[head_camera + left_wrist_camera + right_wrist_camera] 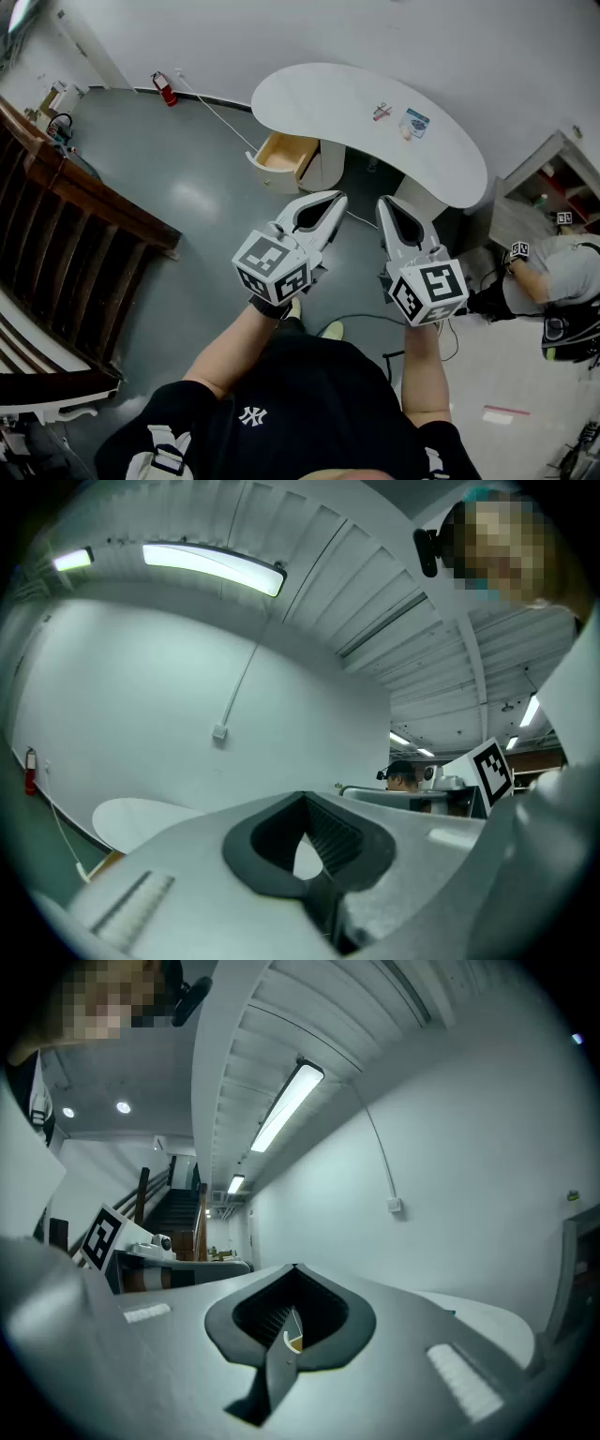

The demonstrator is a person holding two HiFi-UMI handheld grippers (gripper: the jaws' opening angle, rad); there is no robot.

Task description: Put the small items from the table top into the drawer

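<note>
Table point(319, 98) w/ drawer point(281, 153) open

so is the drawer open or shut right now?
Open. The head view shows the drawer pulled out from under the white table, with its wooden inside exposed. What it holds, I cannot tell.

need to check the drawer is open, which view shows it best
Head view: the whole drawer shows, pulled out under the table. Left gripper view catches only a corner; right gripper view, nothing clear.

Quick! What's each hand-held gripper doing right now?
Left hand-held gripper: closed, holding nothing.
Right hand-held gripper: closed, holding nothing.
</note>
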